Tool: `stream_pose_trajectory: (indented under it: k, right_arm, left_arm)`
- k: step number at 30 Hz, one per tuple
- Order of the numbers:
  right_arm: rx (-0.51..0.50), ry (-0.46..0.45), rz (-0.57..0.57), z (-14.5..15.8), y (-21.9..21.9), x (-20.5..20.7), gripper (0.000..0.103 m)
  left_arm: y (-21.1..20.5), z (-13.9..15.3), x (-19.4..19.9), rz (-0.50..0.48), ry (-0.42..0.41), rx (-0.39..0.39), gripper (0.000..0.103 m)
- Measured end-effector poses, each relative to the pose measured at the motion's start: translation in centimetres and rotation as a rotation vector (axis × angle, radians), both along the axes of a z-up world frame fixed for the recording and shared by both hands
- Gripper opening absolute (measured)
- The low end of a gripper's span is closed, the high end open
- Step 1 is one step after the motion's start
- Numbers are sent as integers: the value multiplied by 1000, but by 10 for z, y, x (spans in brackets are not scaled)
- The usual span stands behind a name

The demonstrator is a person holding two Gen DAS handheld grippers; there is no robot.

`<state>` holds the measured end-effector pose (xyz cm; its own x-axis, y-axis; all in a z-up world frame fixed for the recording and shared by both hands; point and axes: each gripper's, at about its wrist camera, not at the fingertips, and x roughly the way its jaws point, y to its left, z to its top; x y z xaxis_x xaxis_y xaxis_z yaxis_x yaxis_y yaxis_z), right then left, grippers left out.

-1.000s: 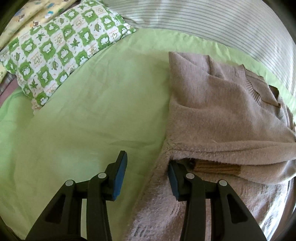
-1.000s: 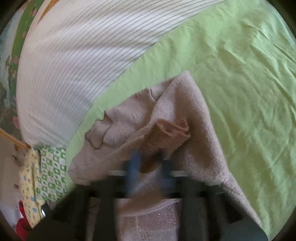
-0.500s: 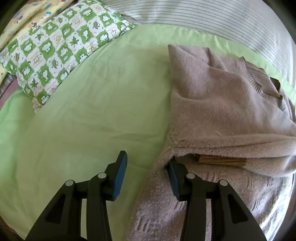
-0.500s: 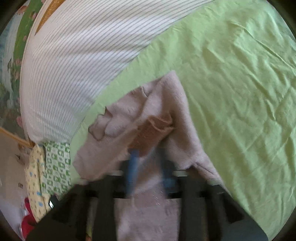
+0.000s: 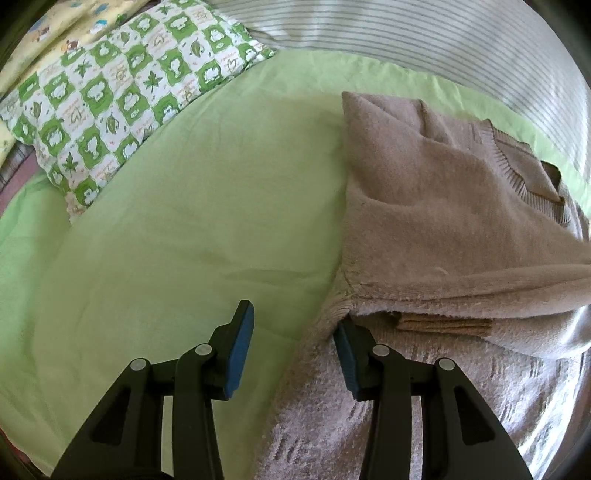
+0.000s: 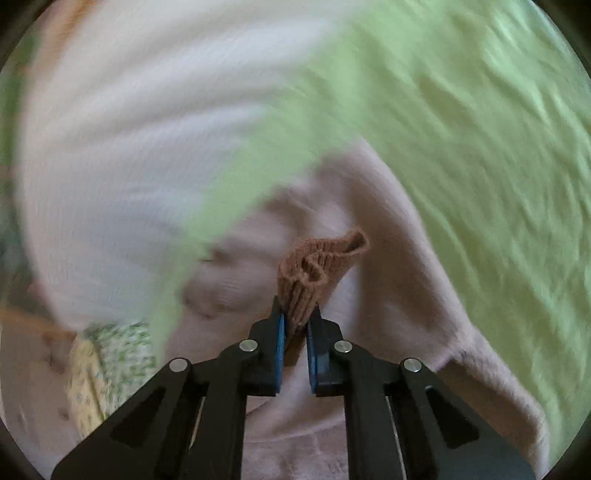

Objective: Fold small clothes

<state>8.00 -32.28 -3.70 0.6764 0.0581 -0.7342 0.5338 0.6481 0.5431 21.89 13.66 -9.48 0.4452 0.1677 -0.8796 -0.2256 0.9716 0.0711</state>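
Observation:
A fuzzy mauve sweater (image 5: pixel 443 206) lies on the green sheet, with one sleeve folded across its body and a brown ribbed cuff (image 5: pixel 443 325) peeking out under that sleeve. My left gripper (image 5: pixel 293 321) is open. Its left pad hangs over bare sheet and its right pad sits at the sweater's side edge, just below the fold. In the right wrist view my right gripper (image 6: pixel 297 317) is closing, and its blue pads pinch the bunched brown cuff (image 6: pixel 317 266) above the sweater (image 6: pixel 399 295).
A green-and-white patterned pillow (image 5: pixel 122 88) lies at the far left, and striped white bedding (image 5: pixel 406 33) runs along the far edge. The green sheet (image 5: pixel 203 206) spreads to the left of the sweater and, in the right wrist view, to its right (image 6: pixel 480 129).
The right gripper's jaws opened, then closed on the brown cuff, and its view is now blurred by motion. In the left view the folded sleeve shifted slightly. The left gripper stayed still.

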Motion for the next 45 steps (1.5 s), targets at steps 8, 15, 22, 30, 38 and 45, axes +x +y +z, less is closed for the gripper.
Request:
stream_pose_trajectory:
  k: [8, 15, 22, 30, 38, 45]
  right_arm:
    - [-92, 130, 170, -43, -11, -33, 12]
    - [-173, 207, 136, -26, -14, -57, 18]
    - [-217, 92, 160, 16, 4, -42, 18]
    - [-100, 49, 560, 2, 125, 68, 29]
    - [-109, 128, 867, -46, 253, 175, 51]
    - [-176, 267, 983, -100, 302, 231, 51]
  left_arm:
    - [5, -3, -2, 5, 3, -42, 46]
    - [14, 3, -20, 9, 14, -80, 49]
    - [12, 51, -51, -7, -70, -202, 49]
    - [4, 13, -41, 64, 59, -567, 52]
    - [47, -18, -15, 208, 24, -761, 55]
    - [46, -23, -12, 228, -13, -748, 53]
